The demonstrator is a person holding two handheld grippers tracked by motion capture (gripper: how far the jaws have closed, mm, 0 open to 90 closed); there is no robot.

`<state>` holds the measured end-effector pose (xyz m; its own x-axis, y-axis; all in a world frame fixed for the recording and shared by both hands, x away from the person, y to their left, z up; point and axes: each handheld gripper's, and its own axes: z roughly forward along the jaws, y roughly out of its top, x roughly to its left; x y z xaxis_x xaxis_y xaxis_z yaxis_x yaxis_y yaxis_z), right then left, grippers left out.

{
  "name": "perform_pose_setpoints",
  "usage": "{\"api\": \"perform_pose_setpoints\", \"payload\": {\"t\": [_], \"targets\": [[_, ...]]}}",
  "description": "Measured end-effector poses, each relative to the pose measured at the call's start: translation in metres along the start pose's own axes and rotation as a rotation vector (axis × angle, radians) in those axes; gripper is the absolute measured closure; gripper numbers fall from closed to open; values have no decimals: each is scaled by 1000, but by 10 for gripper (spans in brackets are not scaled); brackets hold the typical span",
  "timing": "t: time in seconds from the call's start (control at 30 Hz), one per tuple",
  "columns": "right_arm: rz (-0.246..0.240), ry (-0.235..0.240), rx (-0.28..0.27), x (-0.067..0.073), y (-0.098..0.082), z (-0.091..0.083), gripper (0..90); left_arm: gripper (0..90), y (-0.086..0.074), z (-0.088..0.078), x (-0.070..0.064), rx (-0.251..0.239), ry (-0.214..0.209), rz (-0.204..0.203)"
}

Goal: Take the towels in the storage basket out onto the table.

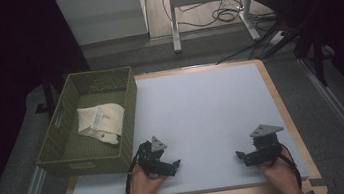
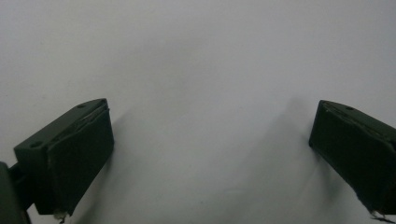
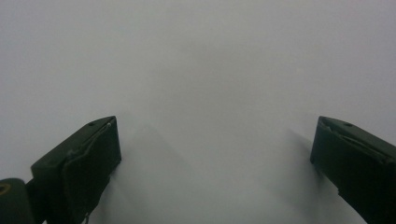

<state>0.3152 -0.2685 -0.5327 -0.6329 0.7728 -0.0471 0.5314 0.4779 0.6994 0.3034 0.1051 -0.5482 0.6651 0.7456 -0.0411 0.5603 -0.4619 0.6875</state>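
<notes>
A person's two hands rest at the near edge of a pale grey mat (image 1: 201,108). The left gripper (image 1: 174,166) lies low on the mat near the basket's front corner and points right. The right gripper (image 1: 241,156) sits near the mat's right side and points left. In the left gripper view the left gripper (image 2: 210,135) has its jaws wide apart over bare mat. The right gripper (image 3: 215,149) in its own view is also open, with nothing between its jaws. A cream folded cloth (image 1: 100,122) with a white label lies inside an olive woven basket (image 1: 132,113).
The basket stands on the table's left edge, partly overhanging the wooden board (image 1: 282,107) under the mat. Beyond the table are a white desk frame (image 1: 208,1) and cables on the floor (image 1: 227,14). Dark curtains flank both sides.
</notes>
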Motion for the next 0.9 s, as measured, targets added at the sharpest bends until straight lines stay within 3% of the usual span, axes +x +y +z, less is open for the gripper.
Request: {"api": "perform_pose_setpoints", "payload": {"t": [0.57,0.9], "targets": [[0,1,0,0,0,0,16,15,5,-1,-2,12,-18,5],[0,1,-1,0,0,0,16,23,20,-6,-8,3,-29,37]]}}
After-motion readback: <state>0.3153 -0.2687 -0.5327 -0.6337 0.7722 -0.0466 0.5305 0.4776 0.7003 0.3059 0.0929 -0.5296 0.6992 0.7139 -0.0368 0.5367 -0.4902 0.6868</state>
